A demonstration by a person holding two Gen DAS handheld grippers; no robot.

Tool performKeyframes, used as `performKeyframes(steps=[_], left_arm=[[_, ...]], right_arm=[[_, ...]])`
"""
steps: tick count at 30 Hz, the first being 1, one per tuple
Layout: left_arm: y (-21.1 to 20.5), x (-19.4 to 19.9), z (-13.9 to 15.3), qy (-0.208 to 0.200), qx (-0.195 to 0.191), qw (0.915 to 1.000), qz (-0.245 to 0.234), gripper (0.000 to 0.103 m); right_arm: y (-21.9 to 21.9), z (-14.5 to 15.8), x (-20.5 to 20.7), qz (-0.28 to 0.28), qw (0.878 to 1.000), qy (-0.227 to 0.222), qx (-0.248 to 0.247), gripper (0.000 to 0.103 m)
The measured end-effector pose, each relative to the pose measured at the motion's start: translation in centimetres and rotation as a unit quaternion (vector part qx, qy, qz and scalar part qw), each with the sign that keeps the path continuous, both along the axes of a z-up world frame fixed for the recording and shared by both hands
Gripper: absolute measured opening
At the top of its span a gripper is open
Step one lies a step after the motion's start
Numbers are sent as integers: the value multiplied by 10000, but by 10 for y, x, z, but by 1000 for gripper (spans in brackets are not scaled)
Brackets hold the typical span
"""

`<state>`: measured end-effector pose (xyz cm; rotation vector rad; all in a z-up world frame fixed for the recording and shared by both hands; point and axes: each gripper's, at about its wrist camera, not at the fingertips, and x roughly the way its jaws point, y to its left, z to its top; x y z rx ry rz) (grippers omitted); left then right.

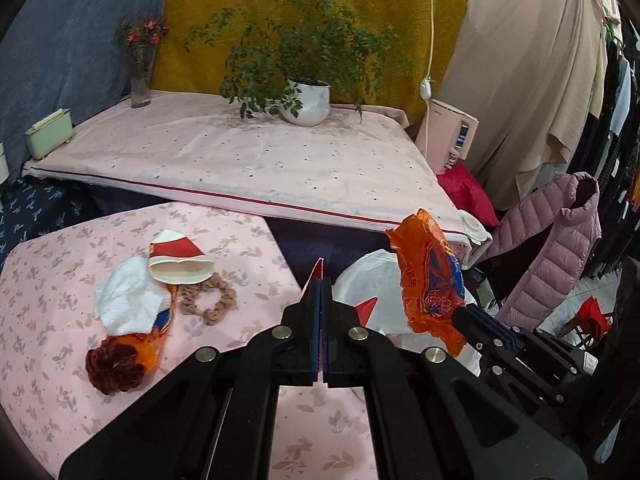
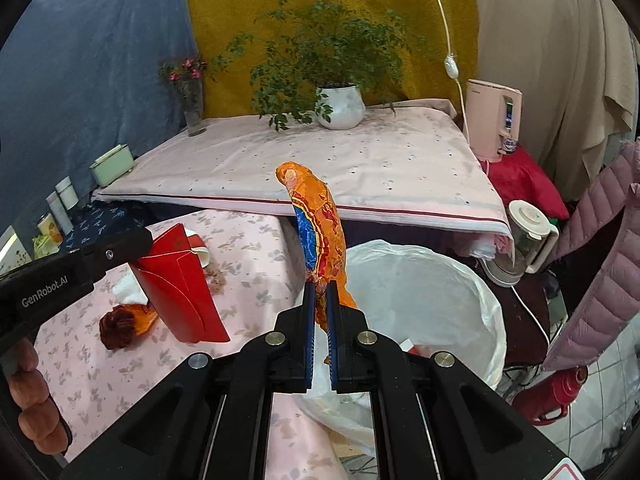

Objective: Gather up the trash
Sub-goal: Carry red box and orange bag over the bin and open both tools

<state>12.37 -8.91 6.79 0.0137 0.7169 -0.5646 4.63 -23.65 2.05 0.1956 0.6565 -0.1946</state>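
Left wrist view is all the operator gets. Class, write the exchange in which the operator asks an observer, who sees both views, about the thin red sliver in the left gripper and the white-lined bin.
Operator: The left gripper is shut on a thin red sliver. What is it?
Observer: A flat red folded paper envelope; you see it edge-on.
Operator: The orange crinkled plastic wrapper hides most of the white-lined bin. Is the bin open?
Observer: Yes, its mouth is open, and what looks like a red-and-white scrap lies inside.
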Motion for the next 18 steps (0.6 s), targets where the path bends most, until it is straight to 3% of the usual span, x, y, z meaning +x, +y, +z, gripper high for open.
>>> performKeyframes(steps=[11, 12, 14, 15, 16, 18], left_arm=[[-69, -3, -9, 206, -50, 9987, -472, 1], [-73, -3, -10, 224, -31, 9985, -490, 4], [-78, -2, -13, 255, 49, 9987, -437, 30], [-79, -2, -14, 247, 64, 9990, -367, 54], [-79, -3, -14, 185, 63, 9994, -270, 60], [-80, -4, -15, 141, 123, 9995, -271, 60]], right_arm=[[-54, -23, -16, -450, 9988, 124, 173, 5], [-55, -24, -16, -468, 9987, 131, 182, 5], [-60, -26, -16, -493, 9985, 154, 201, 5], [-61, -27, -16, -497, 9984, 162, 211, 6], [-63, -28, -16, -495, 9984, 167, 224, 6], [-65, -29, -15, -484, 9984, 170, 238, 6]])
